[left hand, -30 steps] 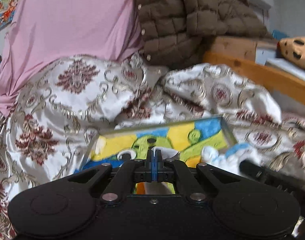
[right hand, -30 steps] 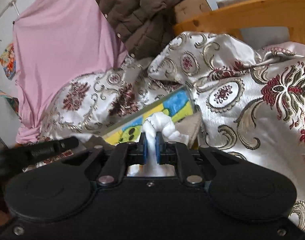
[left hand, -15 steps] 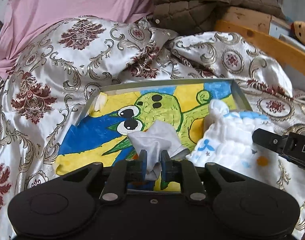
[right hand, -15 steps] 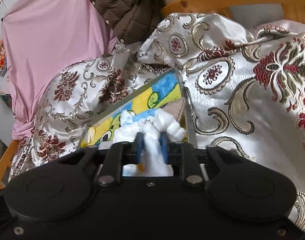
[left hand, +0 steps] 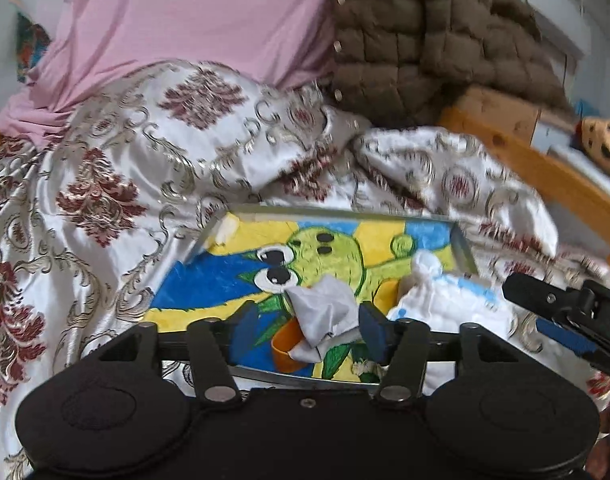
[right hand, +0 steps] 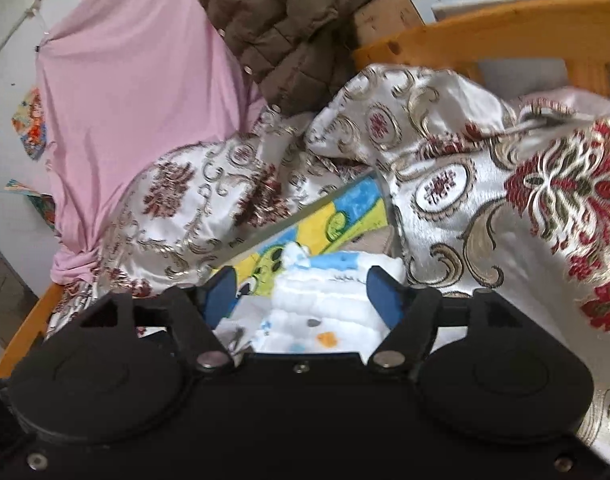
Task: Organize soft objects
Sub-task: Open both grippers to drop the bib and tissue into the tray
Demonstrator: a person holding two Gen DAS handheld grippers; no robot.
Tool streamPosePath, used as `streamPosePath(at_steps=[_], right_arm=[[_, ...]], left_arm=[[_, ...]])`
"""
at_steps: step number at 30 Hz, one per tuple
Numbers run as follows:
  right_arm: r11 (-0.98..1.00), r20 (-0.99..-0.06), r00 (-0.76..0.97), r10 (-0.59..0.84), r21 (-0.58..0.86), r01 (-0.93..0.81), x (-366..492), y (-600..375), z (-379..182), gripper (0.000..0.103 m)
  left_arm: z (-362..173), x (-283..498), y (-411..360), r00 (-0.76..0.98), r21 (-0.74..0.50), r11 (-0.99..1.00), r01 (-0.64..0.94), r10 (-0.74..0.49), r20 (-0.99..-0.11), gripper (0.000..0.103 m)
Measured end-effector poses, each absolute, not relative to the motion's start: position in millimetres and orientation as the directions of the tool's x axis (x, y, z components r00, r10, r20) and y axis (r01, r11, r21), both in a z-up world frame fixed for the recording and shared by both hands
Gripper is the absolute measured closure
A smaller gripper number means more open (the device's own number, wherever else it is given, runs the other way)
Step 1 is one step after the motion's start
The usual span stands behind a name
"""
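- Opening over the tray (left hand: 337,213) in the left wrist view, the left gripper (left hand: 307,330) has its jaws spread; the grey cloth (left hand: 325,316) lies crumpled between the pads, slack on the tray's cartoon picture, beside an orange ring (left hand: 285,346).
- White cloth (left hand: 449,304) sits at the tray's right end, near the right gripper (left hand: 565,320).
- Right wrist view: right gripper (right hand: 303,294) jaws opening wide, the white cloth (right hand: 325,308) between them, unpressed, in the tray (right hand: 265,236) on the quilt (right hand: 485,208).

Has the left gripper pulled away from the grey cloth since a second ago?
Yes. The left gripper has opened and backed off; the grey cloth now lies loose on the painted tray.
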State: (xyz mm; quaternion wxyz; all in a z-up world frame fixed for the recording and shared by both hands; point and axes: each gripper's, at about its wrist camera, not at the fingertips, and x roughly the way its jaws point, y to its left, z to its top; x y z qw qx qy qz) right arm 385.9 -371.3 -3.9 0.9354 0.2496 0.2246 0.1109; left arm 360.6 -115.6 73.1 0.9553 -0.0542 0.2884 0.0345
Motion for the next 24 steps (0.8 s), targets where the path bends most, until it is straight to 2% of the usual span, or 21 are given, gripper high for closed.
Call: streamPosePath(at_steps=[2,3,8,11,24], right_arm=[[0.858,-0.347,0.881,0.321,0.500,-0.116,375,-370,6,0.023],[0.862,-0.339,0.884,0.322,0.491,-0.126,369,-370,12,0.022],[0.880,-0.282,0.903,0.325,0.440,-0.180,335,-364,41,0.003],[0.893,-0.250,0.912,0.326,0.399,-0.210,314,-358,56,0.001],[0.930,-0.141,0.941,0.306,0.255,-0.264,208,-312,88,0.001]], left_arm=[[80,347,-109,0.850,-0.110,0.988,-0.107,0.034,-0.525,0.035],[83,340,-106,0.859,-0.119,0.987,-0.110,0.034,-0.510,0.033],[101,305,-92,0.893,-0.137,0.985,-0.104,0.032,-0.449,0.026],[111,281,-83,0.911,-0.147,0.985,-0.096,0.028,-0.412,0.021],[126,183,-46,0.955,-0.131,0.990,-0.046,0.005,-0.297,0.009]])
